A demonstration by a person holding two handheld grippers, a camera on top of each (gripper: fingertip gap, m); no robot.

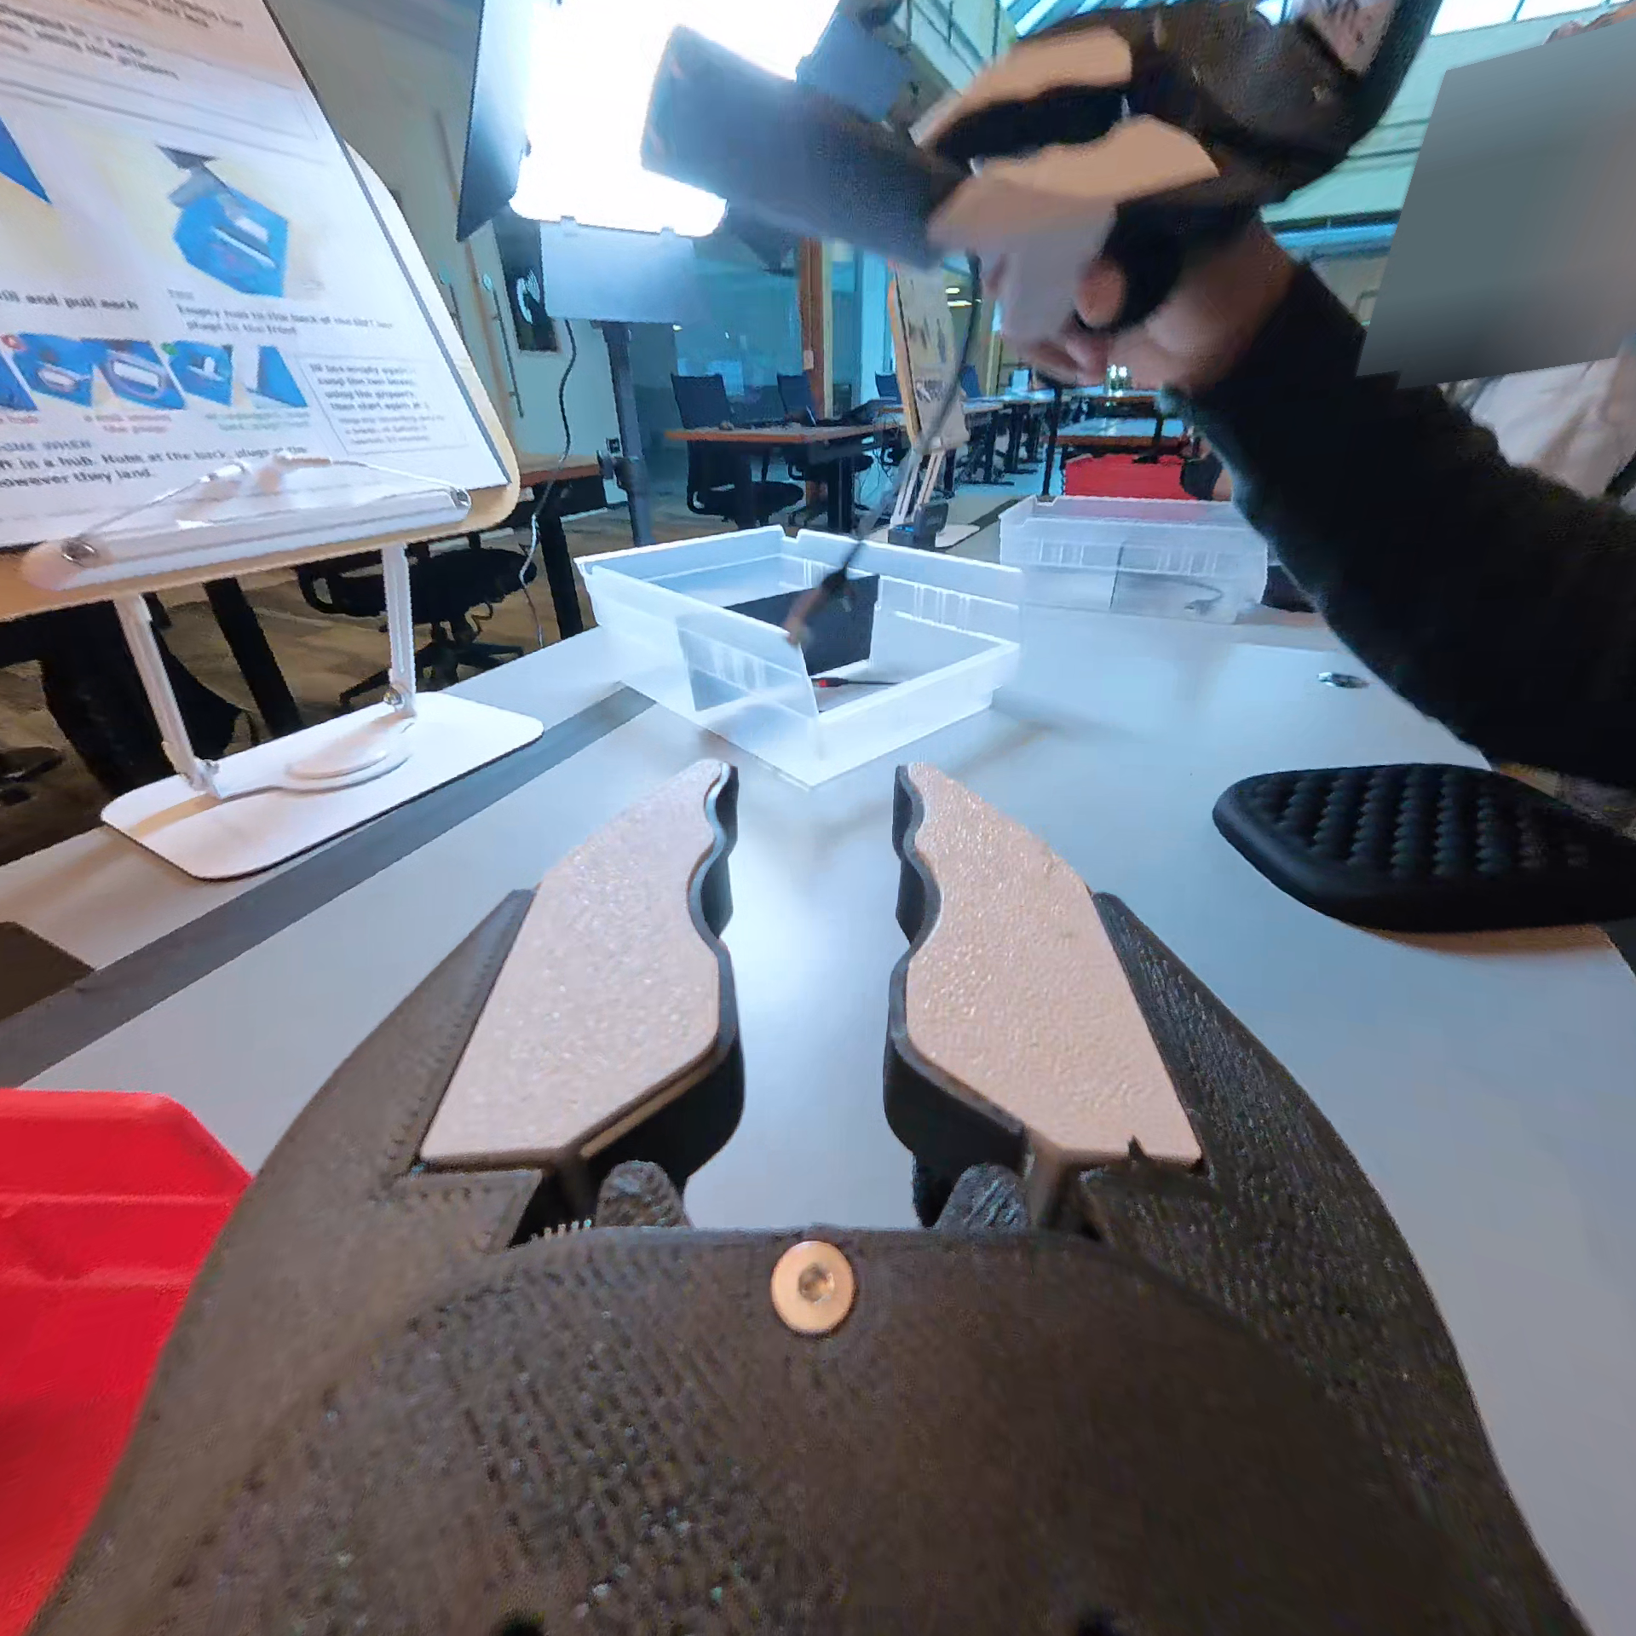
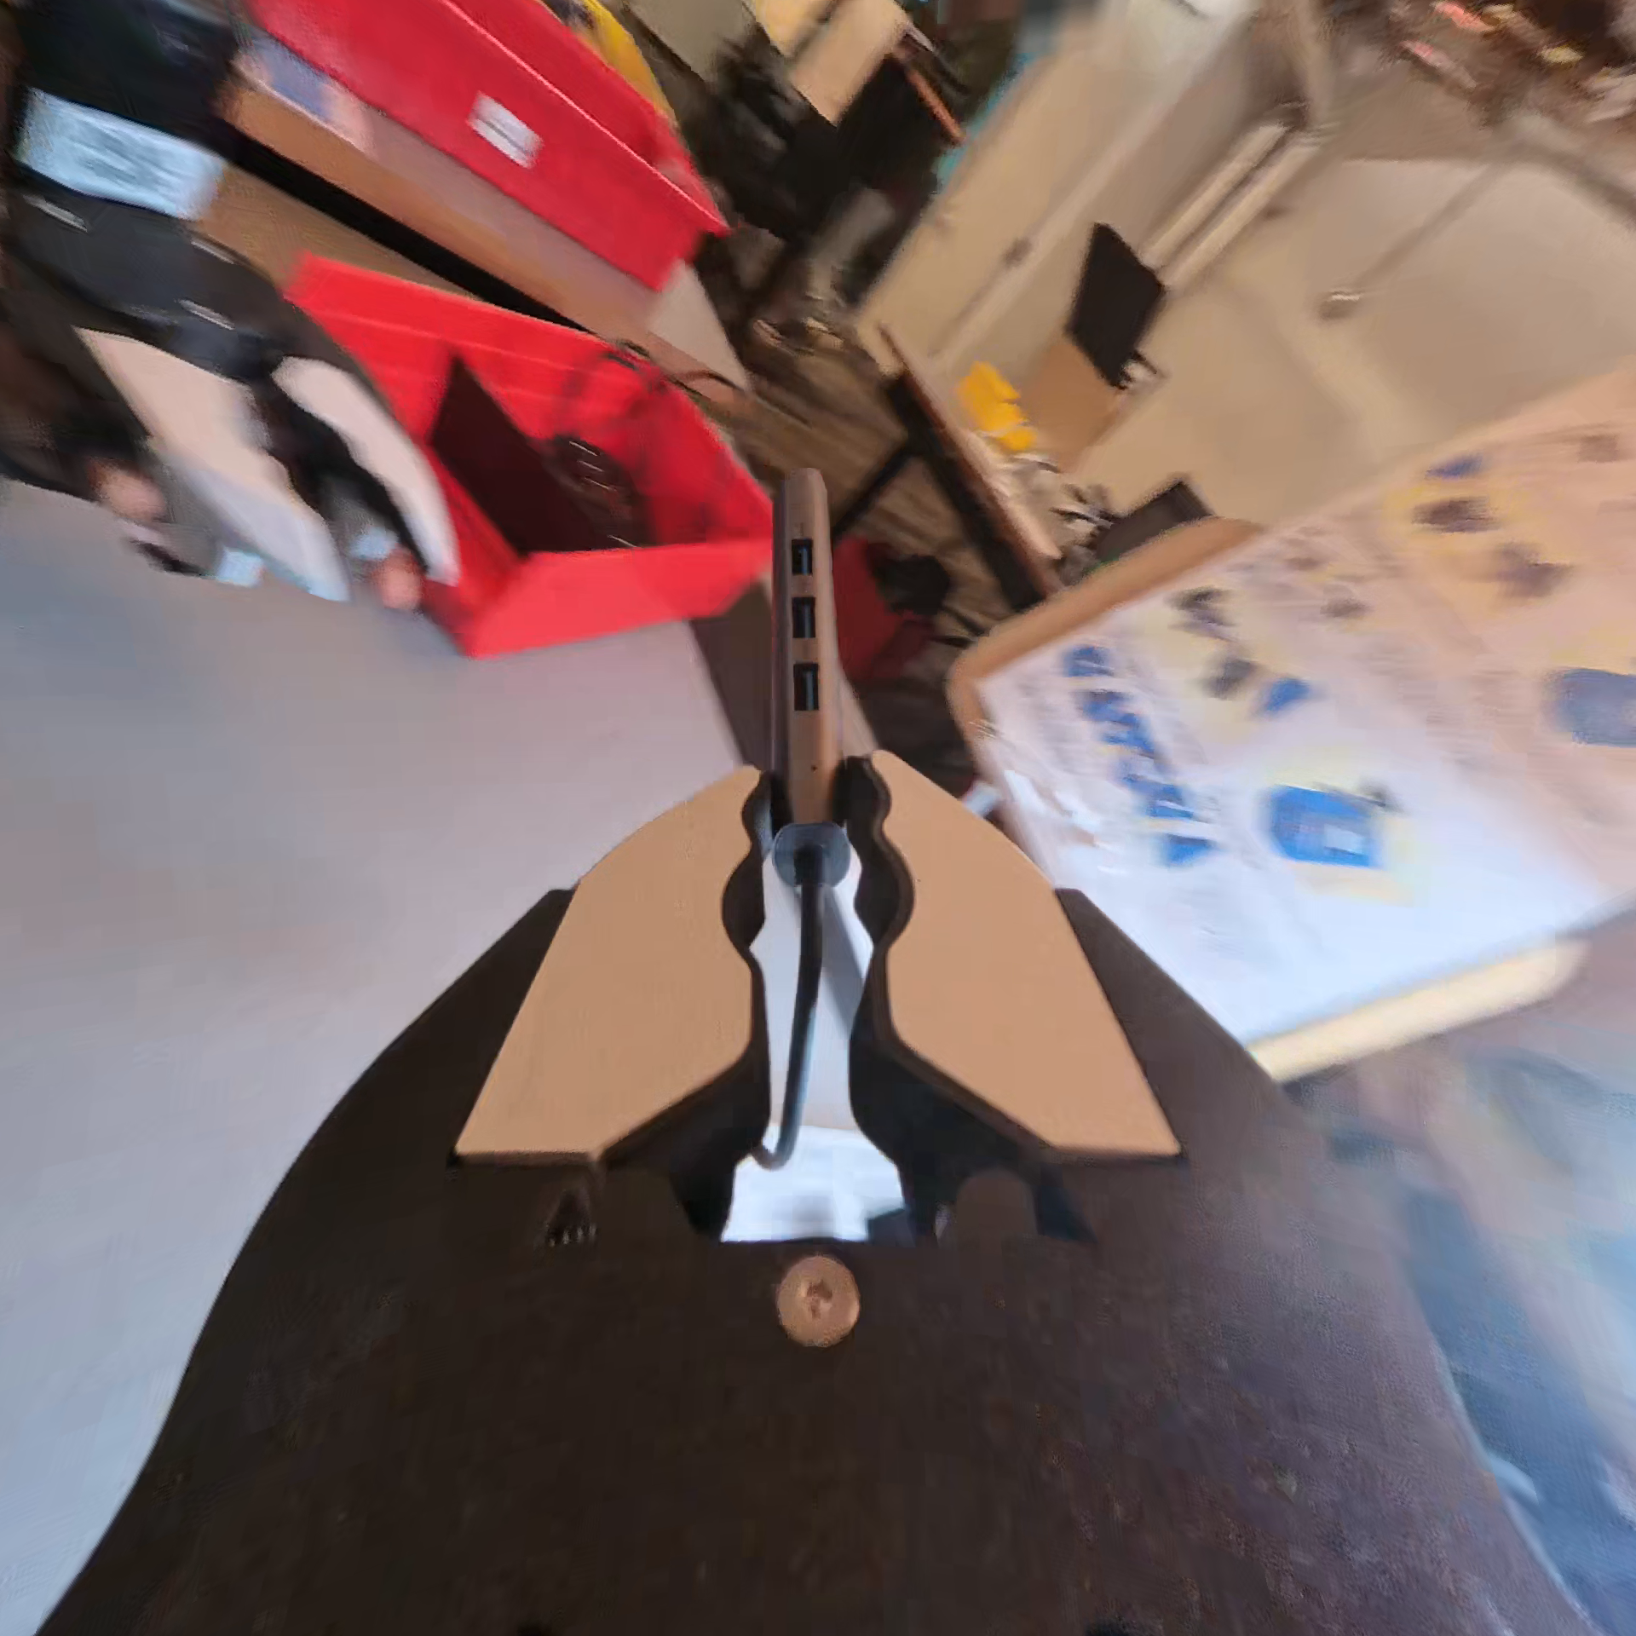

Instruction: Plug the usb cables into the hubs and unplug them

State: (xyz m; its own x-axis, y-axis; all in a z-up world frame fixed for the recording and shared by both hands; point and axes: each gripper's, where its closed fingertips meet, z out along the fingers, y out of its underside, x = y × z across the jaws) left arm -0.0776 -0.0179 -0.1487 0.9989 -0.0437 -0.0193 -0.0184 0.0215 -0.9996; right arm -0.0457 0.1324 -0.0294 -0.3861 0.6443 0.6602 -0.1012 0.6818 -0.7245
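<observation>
Because the hub (image 2: 801,655) is a slim, rigid, light bar, the right tongs (image 2: 804,797) clamp its cable end, holding it raised above the bench (image 1: 1151,1018); its smooth sides may slip. The left tongs (image 1: 814,779) stand open, empty.

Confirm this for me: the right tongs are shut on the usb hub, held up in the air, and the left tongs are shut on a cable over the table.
One part is wrong. The left tongs hold no cable: the left wrist view shows them open and empty over the grey table. The rest stands: the right tongs are shut on the usb hub, held up in the air.
</observation>
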